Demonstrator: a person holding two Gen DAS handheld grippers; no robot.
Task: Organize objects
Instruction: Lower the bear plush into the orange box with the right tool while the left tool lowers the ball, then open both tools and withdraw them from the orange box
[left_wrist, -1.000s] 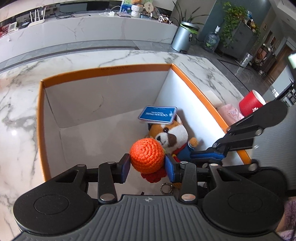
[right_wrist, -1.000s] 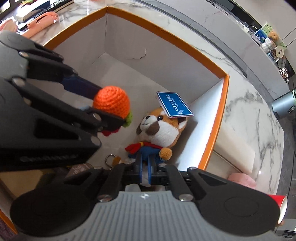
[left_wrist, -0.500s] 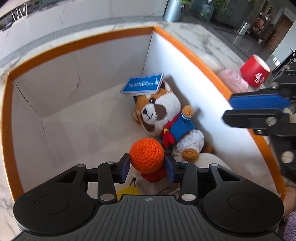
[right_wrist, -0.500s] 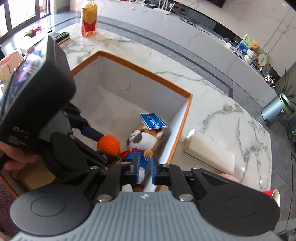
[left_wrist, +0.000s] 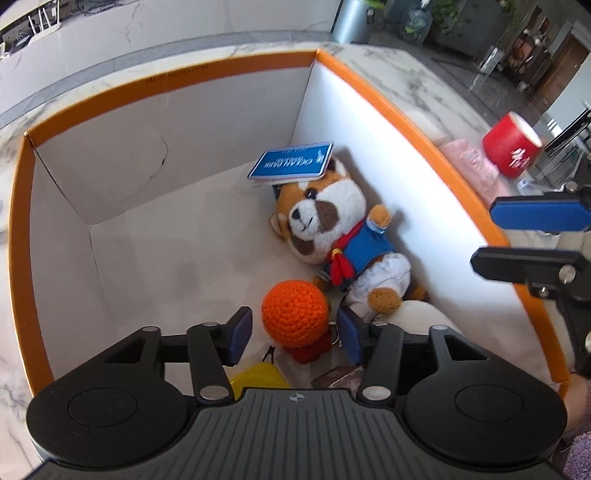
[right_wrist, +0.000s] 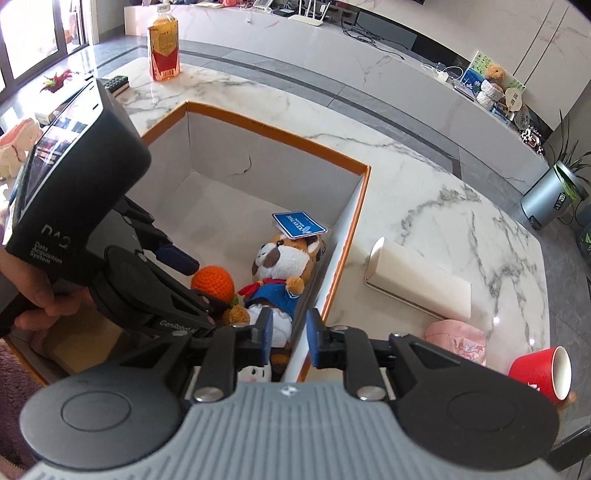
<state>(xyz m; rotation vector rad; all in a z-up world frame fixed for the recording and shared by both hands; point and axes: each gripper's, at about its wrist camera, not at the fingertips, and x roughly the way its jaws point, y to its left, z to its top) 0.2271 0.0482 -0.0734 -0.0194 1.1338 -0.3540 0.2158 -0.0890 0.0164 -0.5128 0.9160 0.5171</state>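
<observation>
With the left claw spread clear of the crocheted orange in the box, I should lift straight out; right claw apart, empty.

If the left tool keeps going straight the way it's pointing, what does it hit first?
Most likely the orange crochet ball, sitting between the open fingers of the left tool. Past it lies the plush dog in the orange-rimmed box. Depth is hard to judge here.

Crocheted yarn ball, fuzzy plush toy, seemingly matt cardboard box, glossy marble counter
</observation>
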